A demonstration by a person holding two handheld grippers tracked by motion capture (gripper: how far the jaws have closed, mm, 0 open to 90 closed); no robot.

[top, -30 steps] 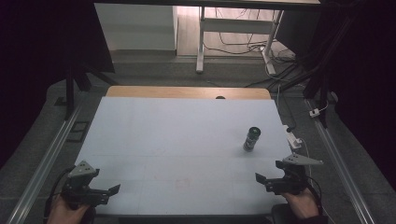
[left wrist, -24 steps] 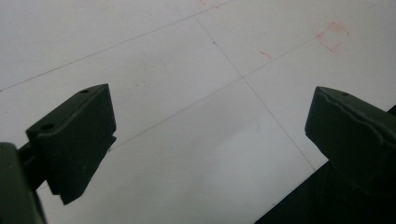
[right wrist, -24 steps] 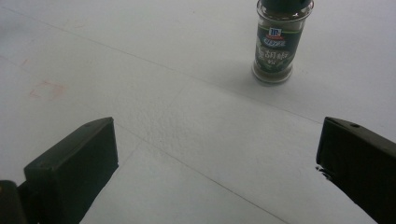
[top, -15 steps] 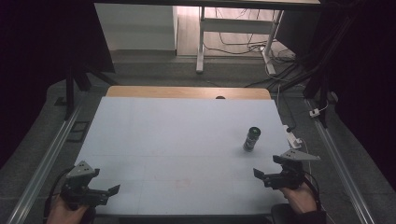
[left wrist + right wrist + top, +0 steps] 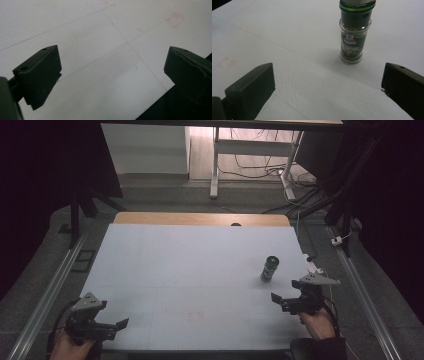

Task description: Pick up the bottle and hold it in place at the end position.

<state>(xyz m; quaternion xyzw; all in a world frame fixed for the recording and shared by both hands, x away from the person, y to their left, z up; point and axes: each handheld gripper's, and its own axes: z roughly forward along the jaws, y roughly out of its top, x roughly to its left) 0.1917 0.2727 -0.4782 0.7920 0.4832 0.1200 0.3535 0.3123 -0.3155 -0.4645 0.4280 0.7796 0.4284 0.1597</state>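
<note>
One small clear glass spice jar (image 5: 269, 268) with a dark lid ringed in green stands upright on the white-topped table (image 5: 190, 270), towards the right edge and roughly midway between the near and far edges. Dark ground spice fills it almost to the neck, behind a dark printed label. Two black handheld grippers are in use. The right gripper (image 5: 278, 300) hovers near the table's near right corner, just on the near side of the jar and not touching it, its jaws spread wide with nothing between them. The left gripper (image 5: 120, 324) sits over the near left corner, well apart from the jar, its jaws also wide and empty. The rest of the white surface lies open, marked with thin pencil lines and faint red marks (image 5: 175, 20).
</note>
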